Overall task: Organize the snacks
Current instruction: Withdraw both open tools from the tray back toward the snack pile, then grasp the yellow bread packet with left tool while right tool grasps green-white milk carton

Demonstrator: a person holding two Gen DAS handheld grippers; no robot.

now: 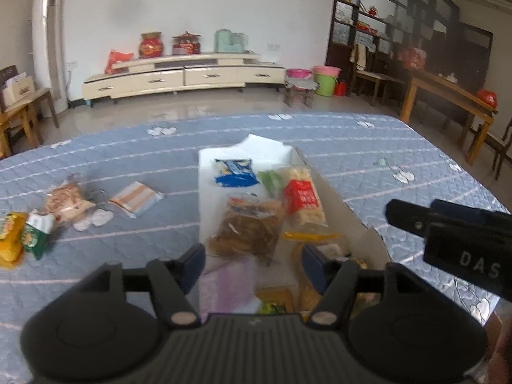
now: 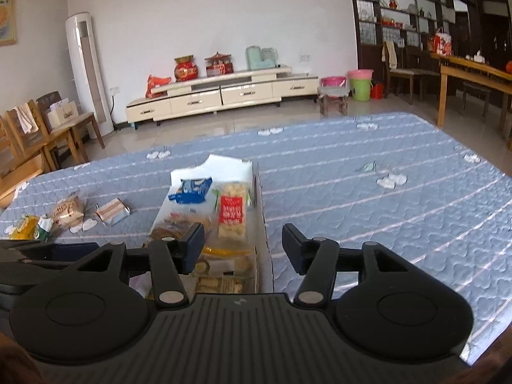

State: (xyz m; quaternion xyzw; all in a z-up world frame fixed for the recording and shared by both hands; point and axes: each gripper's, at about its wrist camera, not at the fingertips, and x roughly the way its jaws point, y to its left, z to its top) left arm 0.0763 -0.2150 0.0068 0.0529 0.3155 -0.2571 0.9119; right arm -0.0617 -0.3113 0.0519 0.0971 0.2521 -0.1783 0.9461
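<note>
A white cardboard box [image 1: 348, 204] lies open on a blue quilted mattress [image 1: 368, 147], packed with snacks. Inside it, at the far end, sits a blue biscuit pack [image 1: 235, 172]; just beside that lies a green packet [image 1: 272, 180], then a clear bag of puffed snacks with a red label [image 1: 302, 196], and nearer the camera a clear bag of brown pastries [image 1: 249, 227] and a yellow packet [image 1: 312, 236].

The left gripper [image 1: 252, 257] hovers over the near end of the box, its jaws apart with nothing clamped between them — the pastry bag shows through the gap below. The right gripper [image 2: 243, 243] hangs just beside it at the box's right edge, jaws likewise apart and empty; its black body [image 1: 460, 240] juts into the left wrist view from the right.

More snacks lie loose on the mattress to the left of the box, well apart from it: a striped orange-and-white packet [image 1: 136, 197], a clear bag of round bread [image 1: 65, 204], a green-and-white packet [image 1: 36, 233] and a yellow packet at the edge [image 1: 11, 238].

Beyond the mattress stand a cream TV cabinet [image 2: 220, 94], a tall white air conditioner [image 2: 88, 73], wooden chairs [image 2: 41, 134] and green and pink buckets [image 2: 360, 84] on a tiled floor.
</note>
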